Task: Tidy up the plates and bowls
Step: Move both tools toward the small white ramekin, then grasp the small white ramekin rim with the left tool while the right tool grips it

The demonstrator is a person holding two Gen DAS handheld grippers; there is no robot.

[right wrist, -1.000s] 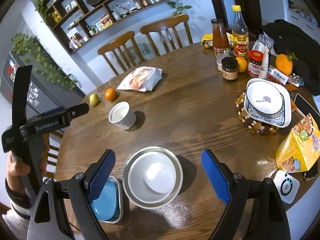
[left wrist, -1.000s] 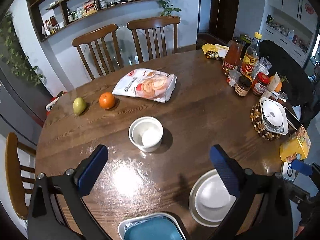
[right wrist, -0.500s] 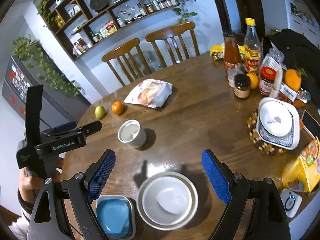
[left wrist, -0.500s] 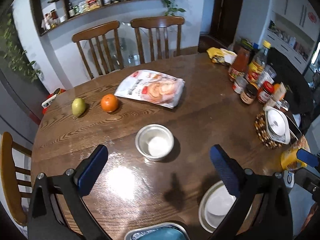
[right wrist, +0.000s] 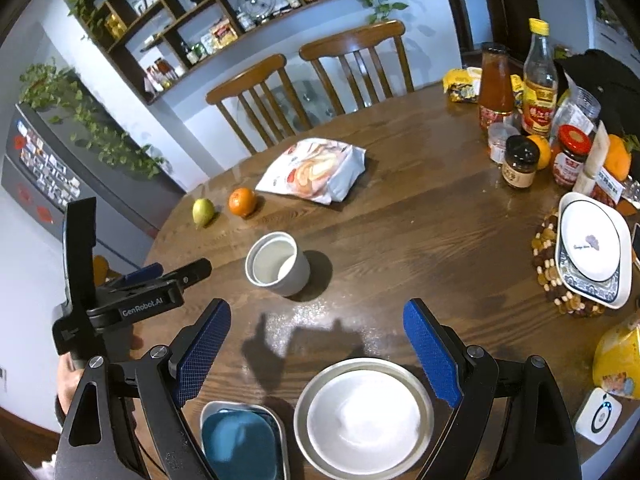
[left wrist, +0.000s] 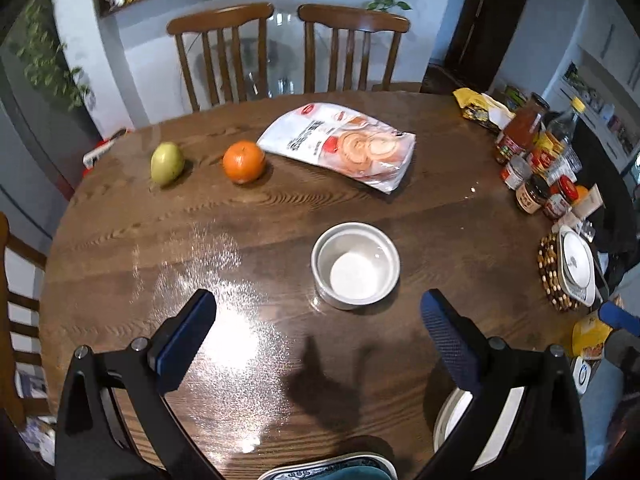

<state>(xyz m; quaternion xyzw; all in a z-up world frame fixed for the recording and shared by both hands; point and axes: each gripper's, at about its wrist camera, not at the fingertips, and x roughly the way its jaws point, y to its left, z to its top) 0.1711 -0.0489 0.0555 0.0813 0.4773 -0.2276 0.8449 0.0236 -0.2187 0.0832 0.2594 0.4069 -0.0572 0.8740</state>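
Two slat-backed brown wooden chairs [right wrist: 308, 92] stand behind the round dark wooden counter [right wrist: 420, 240]. Dark wall shelves [right wrist: 208, 20] cross the pale wall. Light glares off the wood.

Bright overhead glare on table [left wrist: 224, 332], fisheye-warped edges

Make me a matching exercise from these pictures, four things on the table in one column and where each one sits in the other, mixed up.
1. pear
2. white cup
3. square plate
4. blue dish

A. on the beaded mat
B. left of the orange
C. left of the round plate, near edge
D. alone, mid-table

Pairs: 1-B, 2-D, 3-A, 4-C
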